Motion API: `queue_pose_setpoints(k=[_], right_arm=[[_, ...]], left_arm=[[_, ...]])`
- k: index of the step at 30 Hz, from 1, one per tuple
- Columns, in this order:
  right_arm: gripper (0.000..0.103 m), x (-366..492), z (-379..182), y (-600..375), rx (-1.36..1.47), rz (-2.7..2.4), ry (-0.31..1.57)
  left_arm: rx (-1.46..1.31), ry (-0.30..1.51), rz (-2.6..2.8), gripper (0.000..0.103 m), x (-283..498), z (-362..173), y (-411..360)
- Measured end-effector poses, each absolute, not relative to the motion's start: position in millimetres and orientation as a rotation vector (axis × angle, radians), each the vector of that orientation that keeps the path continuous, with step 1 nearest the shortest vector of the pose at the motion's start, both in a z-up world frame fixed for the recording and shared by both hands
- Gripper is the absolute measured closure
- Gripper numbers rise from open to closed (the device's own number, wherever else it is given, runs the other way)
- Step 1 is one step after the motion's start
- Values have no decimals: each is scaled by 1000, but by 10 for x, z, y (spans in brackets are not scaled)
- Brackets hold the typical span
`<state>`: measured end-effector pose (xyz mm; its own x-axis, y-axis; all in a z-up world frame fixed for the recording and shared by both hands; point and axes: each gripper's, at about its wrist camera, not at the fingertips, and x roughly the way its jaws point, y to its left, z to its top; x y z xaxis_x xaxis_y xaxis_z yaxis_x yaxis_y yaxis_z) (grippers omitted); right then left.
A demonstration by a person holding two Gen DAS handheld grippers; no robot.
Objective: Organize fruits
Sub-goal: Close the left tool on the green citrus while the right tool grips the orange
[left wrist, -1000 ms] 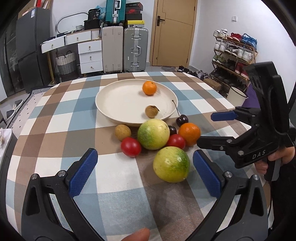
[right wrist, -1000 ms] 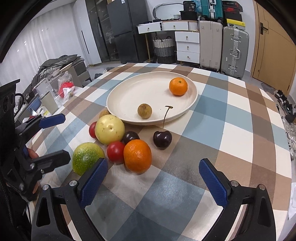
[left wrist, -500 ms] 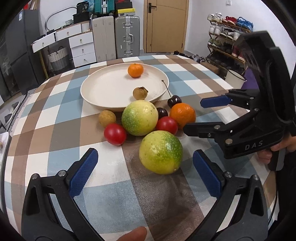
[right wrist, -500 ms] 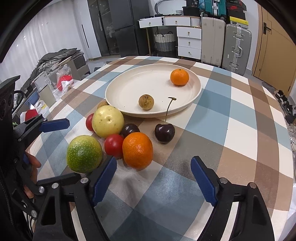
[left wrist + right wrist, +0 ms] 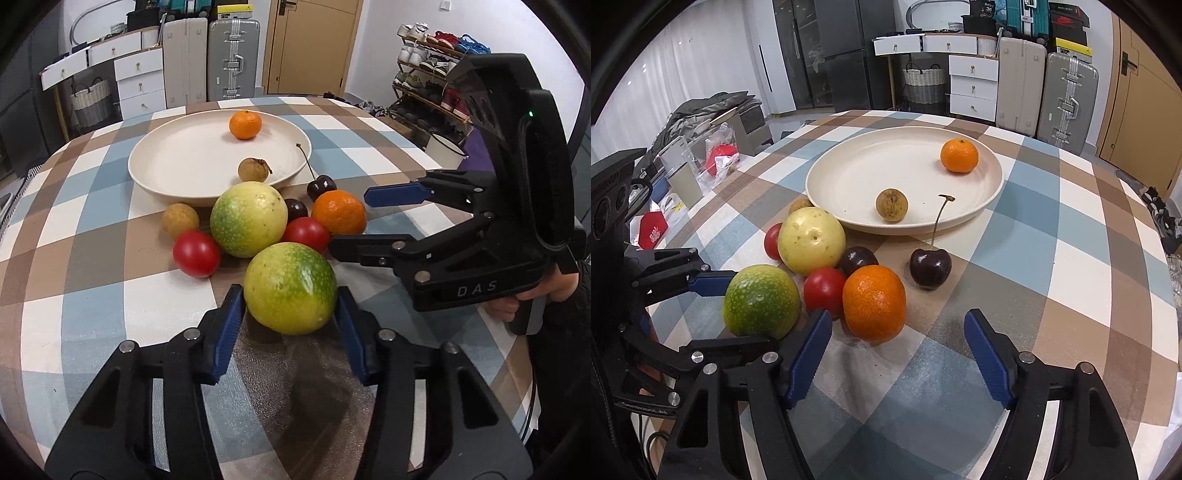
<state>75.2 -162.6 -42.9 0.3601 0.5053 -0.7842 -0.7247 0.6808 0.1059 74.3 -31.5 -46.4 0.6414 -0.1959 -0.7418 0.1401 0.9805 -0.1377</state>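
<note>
Blue pads of the left gripper (image 5: 290,325) are closing on the nearest green-yellow fruit (image 5: 290,288), one pad at each flank and by the look already touching its skin; it sits on the checked tablecloth (image 5: 92,295), at the near edge of the loose pile. The right gripper (image 5: 897,332) is also closing, its jaws still apart, with the near orange (image 5: 873,302) between the pad tips and neither pad pressing yet.

Just behind lie 2 red tomatoes, the closer one (image 5: 306,234) almost against the held fruit, a second large yellow-green fruit (image 5: 248,219), 2 dark cherries and a small brown fruit (image 5: 180,220). Beyond them the cream plate (image 5: 155,162) holds 1 orange (image 5: 245,124) and 1 brown fruit (image 5: 253,170).

To do this well, I judge the left should squeeze across the widest part, firm but not bruising, then lift straight up so the neighbouring tomato does not roll. The 2 grippers stand close; move them one after another.
</note>
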Motion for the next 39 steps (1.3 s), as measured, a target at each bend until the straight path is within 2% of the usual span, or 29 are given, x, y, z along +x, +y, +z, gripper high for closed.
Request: queue_pose_setpoints(k=[5,8,18,20,22,39], right_arm=[[29,747,-428,-1620,-276,812,897],[34,739,-424,-1614,-275,824,895],[61,697,-403,-1598,-263,885,885],[62,680,-399,-1596,-268,886,880],[71,679,-403,-1598,-278,878,875],[71,712,-263,-1743,-230,860,842]], left_arm=[[-74,824,-194,56,704,-426,-316],[-79,801,-193,56,672,-381,-296],[-112,750,-175,56,617,-242,-192],[-114,741,-170,56,613,-218,-174],[-124,736,-162,56,616,-200,-143],[-121,674,-89,56,622,-23,38]])
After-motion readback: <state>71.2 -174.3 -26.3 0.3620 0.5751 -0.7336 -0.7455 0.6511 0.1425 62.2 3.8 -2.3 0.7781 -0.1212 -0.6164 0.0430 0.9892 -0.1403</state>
